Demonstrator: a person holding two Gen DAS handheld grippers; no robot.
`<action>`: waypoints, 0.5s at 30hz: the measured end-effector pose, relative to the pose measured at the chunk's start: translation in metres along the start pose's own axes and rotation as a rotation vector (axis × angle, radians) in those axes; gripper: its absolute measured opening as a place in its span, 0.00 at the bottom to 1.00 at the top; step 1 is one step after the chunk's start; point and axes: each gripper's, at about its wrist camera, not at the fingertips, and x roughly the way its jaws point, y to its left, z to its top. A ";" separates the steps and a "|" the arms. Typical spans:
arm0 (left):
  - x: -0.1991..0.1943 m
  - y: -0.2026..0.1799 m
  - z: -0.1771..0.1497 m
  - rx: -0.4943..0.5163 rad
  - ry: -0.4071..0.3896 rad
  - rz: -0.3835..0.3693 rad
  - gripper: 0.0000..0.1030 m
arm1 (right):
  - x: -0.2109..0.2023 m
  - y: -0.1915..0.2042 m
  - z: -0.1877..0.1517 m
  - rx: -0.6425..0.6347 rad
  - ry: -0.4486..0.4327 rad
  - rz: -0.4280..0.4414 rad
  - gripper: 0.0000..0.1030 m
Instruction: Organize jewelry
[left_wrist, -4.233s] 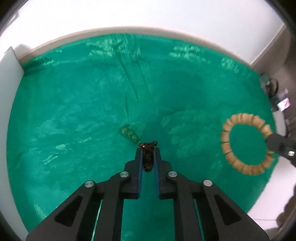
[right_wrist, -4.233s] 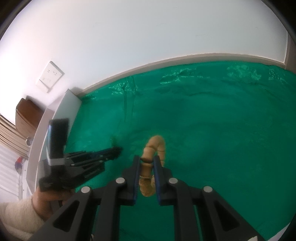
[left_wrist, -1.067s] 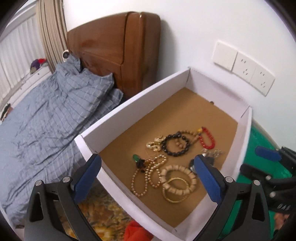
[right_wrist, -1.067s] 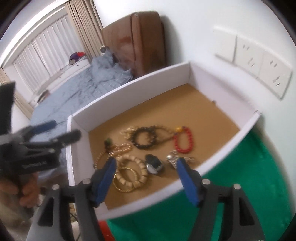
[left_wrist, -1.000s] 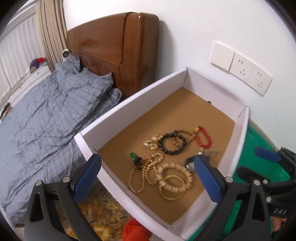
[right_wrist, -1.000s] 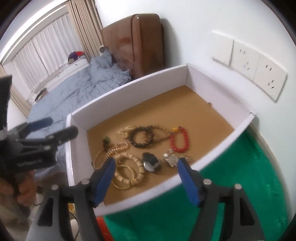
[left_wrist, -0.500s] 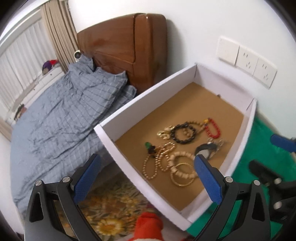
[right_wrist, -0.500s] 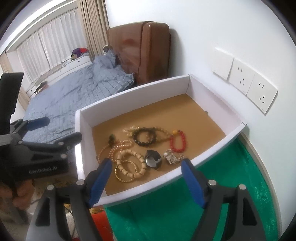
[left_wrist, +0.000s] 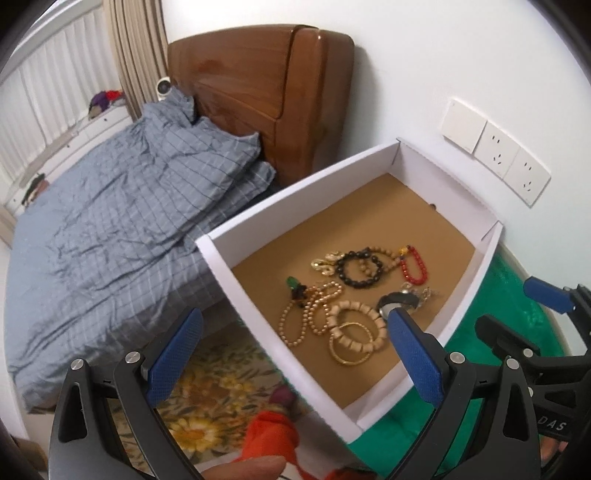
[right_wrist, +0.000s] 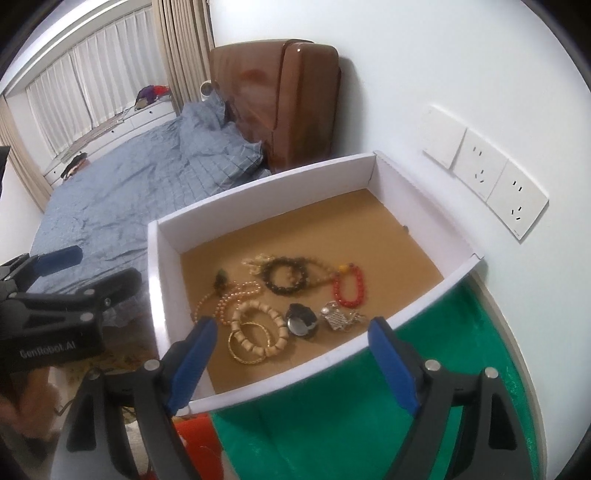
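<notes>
Left wrist view: box (left_wrist: 476, 273) corner behind spread, empty jaws, both grippers alike

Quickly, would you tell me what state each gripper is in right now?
Left gripper: open, holding nothing.
Right gripper: open, holding nothing.

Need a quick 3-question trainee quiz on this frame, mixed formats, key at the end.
1. True or false: both tongs, left and right, are open and hold nothing.
2. The red bead bracelet lies in: A) the white box B) on the green cloth C) on the bed
3. Fill in: the thin gold bangle overlaps the ____ bracelet.

Key: 1 true; 2 A; 3 wooden bead
</notes>
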 end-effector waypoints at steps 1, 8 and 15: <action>0.000 0.000 0.000 0.000 0.001 0.005 0.97 | 0.000 0.001 0.000 -0.003 0.001 -0.002 0.83; 0.003 0.005 0.002 -0.019 0.008 0.009 0.97 | 0.001 0.002 0.000 -0.013 0.005 -0.021 0.83; 0.003 0.006 -0.001 -0.040 0.002 -0.010 0.99 | -0.002 0.000 -0.001 -0.013 -0.003 -0.027 0.83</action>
